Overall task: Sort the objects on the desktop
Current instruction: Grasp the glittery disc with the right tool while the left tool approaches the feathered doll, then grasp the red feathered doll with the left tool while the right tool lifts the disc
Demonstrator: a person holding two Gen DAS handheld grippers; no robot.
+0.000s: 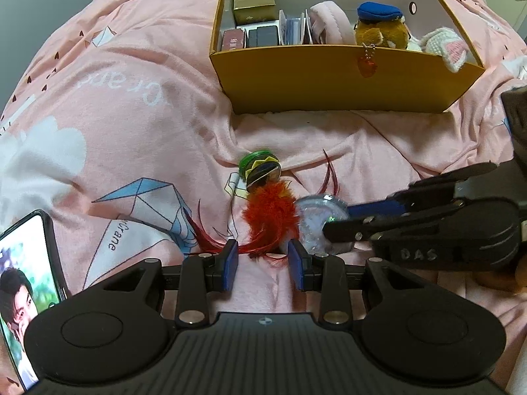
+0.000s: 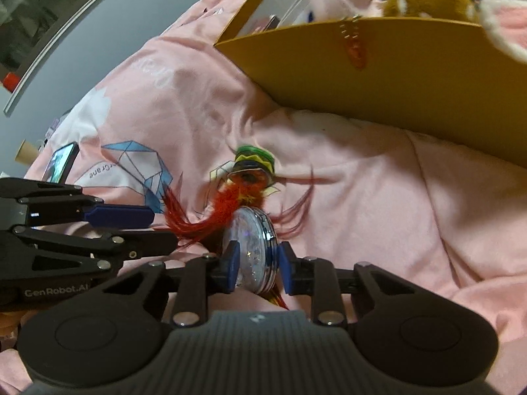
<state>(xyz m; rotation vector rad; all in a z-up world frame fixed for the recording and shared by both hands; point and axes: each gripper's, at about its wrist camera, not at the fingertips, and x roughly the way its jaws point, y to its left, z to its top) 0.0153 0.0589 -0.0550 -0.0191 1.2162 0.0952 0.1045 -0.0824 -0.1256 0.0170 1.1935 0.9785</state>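
Note:
A red feathered toy [image 1: 270, 214] with a green and black round base [image 1: 262, 168] lies on the pink bedcover; it also shows in the right wrist view [image 2: 230, 197]. Beside it is a clear glittery round disc [image 1: 318, 220]. My right gripper [image 2: 255, 265] is shut on the disc [image 2: 253, 250], held on edge. In the left wrist view the right gripper [image 1: 336, 220] reaches in from the right. My left gripper [image 1: 262, 258] is open, its pads [image 1: 232, 263] either side of the toy's lower feathers, holding nothing.
An open yellow box [image 1: 342, 79] stands behind, holding small boxes, cards, a brown plush with a blue cap [image 1: 380, 29] and pink plush items. A phone [image 1: 26, 283] with a lit screen lies at the left on the bedcover [image 1: 131, 115].

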